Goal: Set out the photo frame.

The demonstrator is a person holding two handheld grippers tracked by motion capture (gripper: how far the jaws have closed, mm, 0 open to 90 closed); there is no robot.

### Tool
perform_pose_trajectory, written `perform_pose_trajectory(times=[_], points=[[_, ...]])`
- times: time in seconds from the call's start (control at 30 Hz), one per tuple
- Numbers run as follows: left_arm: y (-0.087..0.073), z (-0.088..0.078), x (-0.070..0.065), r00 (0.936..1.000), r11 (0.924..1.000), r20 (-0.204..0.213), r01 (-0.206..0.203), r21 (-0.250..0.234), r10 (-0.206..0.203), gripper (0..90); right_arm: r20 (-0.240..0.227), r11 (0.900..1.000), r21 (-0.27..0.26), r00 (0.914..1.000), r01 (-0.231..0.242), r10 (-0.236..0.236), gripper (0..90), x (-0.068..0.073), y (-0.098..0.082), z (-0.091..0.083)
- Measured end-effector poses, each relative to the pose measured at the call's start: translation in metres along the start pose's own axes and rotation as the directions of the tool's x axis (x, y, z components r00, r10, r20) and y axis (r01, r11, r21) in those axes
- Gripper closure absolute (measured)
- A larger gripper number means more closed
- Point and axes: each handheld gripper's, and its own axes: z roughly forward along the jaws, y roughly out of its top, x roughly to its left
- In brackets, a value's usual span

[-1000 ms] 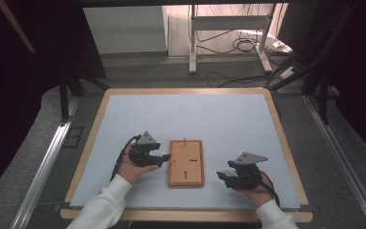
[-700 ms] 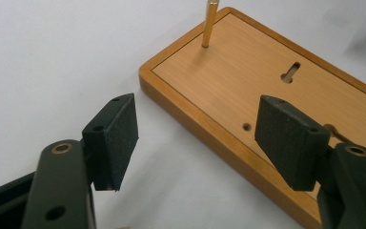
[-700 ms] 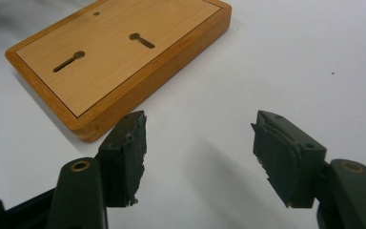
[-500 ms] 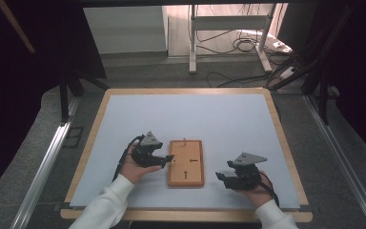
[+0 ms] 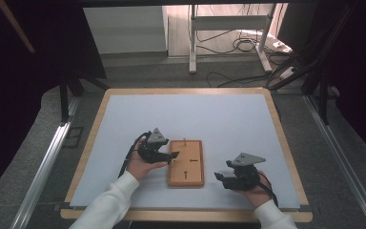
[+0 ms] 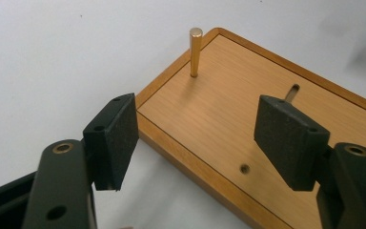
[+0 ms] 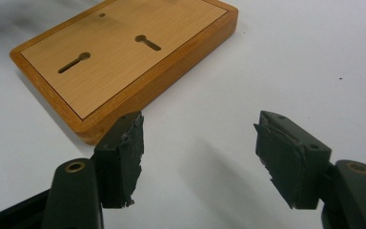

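While my left gripper (image 5: 173,155) edges over the wooden board (image 5: 186,162)'s left edge, jaws wide and empty, nothing is grasped. My right gripper (image 5: 219,177), parted further just now, waits empty near the table (image 5: 124,109)'s front edge; the brass peg (image 6: 195,51) seems next.

Right claw (image 7: 200,160) gapes over bare white table (image 7: 290,62); wooden board (image 7: 124,57) with 2 slots lies beyond.

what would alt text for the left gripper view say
The left hand-held gripper holds its two black jaws open over the near edge of a wooden board on a white table. A brass pin stands upright near the board's corner; nothing is gripped.
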Motion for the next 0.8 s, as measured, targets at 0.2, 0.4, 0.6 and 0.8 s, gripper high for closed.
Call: perform_pose_trajectory(times=[0.2,0.4,0.6,0.8], points=[[0.007,0.016,0.005,0.9997,0.9999,0.024,-0.004,0.013,0.004,37.8,0.001,1.000,-0.003,1.0000,0.001,-0.001,33.0,0.000,0.000,0.000],[0.018,0.031,0.004,0.9991,0.9996,0.033,-0.026,0.007,0.026,40.2,0.001,1.000,-0.001,1.0000,0.000,0.000,32.9,0.001,0.001,0.001],[0.027,0.046,0.006,0.9975,0.9988,0.054,-0.046,0.017,0.045,45.4,-0.004,1.000,0.001,1.0000,0.005,-0.005,32.7,0.001,0.001,0.002],[0.028,0.052,0.007,0.9975,0.9992,0.061,-0.036,0.017,0.035,57.2,-0.001,1.000,-0.002,1.0000,0.004,-0.004,32.6,0.002,0.001,0.001]])
